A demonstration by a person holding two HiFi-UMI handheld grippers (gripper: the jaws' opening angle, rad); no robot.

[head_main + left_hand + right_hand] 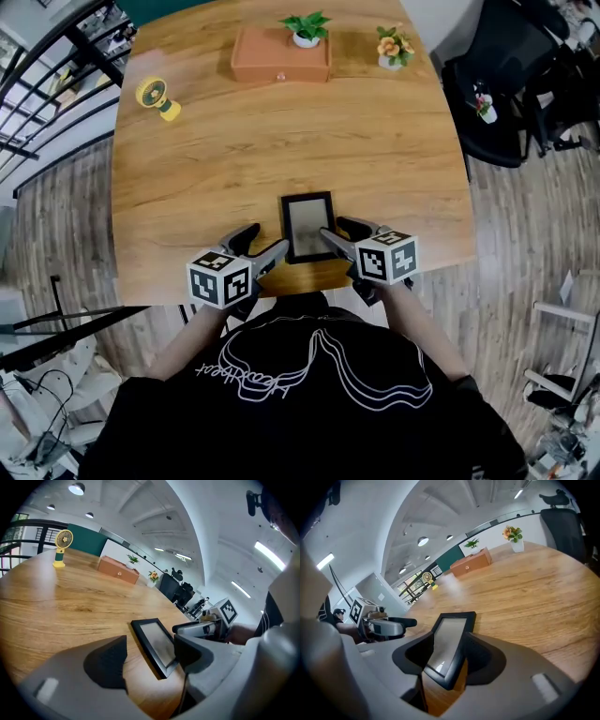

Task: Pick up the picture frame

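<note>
Between right gripper (447, 643) jaws: frame (452, 625), clenched at near end.
Left gripper (151, 645): jaws released, empty.
Risk: end-held frame might pivot, slip onto bench (281, 141).

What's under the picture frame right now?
Only the wooden table shows around the picture frame. The right gripper has its jaws on the frame's edges; the left gripper is open beside it. Whatever lies directly beneath the frame is covered.
</note>
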